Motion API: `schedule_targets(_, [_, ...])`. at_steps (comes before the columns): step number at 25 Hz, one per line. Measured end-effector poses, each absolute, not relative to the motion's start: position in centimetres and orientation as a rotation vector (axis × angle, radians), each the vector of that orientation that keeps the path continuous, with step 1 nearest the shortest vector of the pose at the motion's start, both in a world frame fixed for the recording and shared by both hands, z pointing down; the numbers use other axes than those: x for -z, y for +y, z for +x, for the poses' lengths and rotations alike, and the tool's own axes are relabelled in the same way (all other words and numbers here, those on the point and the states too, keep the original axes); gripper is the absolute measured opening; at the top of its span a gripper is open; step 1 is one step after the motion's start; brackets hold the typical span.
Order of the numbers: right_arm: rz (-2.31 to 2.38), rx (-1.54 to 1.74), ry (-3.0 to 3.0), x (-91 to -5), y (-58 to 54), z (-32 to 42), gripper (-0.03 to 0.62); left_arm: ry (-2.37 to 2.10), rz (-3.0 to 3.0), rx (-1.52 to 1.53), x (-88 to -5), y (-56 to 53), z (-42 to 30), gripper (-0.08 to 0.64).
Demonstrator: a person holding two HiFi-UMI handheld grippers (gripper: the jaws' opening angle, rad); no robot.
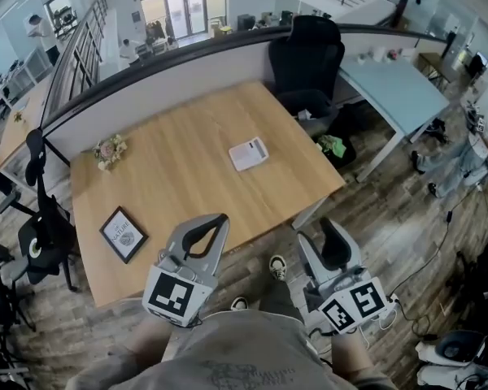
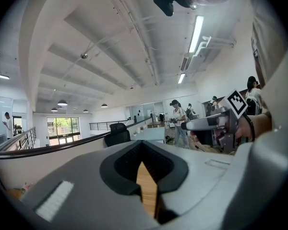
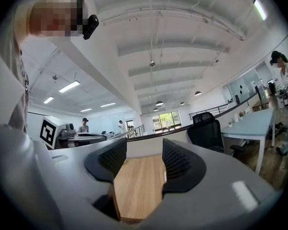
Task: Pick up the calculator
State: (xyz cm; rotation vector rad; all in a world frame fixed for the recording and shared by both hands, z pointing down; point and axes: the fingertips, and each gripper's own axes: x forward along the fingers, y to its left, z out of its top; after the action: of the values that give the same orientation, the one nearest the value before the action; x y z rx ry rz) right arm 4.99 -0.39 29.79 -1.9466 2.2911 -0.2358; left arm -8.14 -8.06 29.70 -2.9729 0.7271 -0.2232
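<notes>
Calculator: flat pale-grey rectangle, lying flat and slightly skewed on the wooden table, right of centre and toward the far edge. Well apart from both grippers, nothing touching it.

Table top is light wood with a straight grain and a matte finish. Also on it: a black-framed picture lying flat near the front left, and a small bunch of flowers at the far left edge. A black mesh-back office chair sits behind the far right corner, with a pale blue desk beyond it. The floor is grey wood-look plank.

Left gripper: smooth grey plastic shell with black ribbed pads, clenched. Its own view shows the tips meeting, with only a thin wedge of wood grain under them and nothing held. It hangs over the table's near edge.

Right gripper: same build, released. Its own view shows the ribbed pads spread, with a wide strip of table top between them and nothing gripped. It sits off the table's front right corner, over the floor.

Only the head view shows the calculator clearly. Both gripper views point low and mostly catch white ceiling, strip lights and a railing. The left gripper view also picks up a standing person that the head view lacks
</notes>
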Motion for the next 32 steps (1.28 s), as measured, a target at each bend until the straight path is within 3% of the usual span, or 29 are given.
schedule_targets(17, [-1.614,0.354,2.593,-31.9,-19.6,16.1,0.218,1.069,-2.847,0.315,-30.4,-23.5,3.8,0.002])
schedule_targets(32, [-1.342,0.44,2.789,-33.8,-28.7,19.8,0.218,1.404,-2.734,0.384,-32.2,-29.5,6.2,0.002])
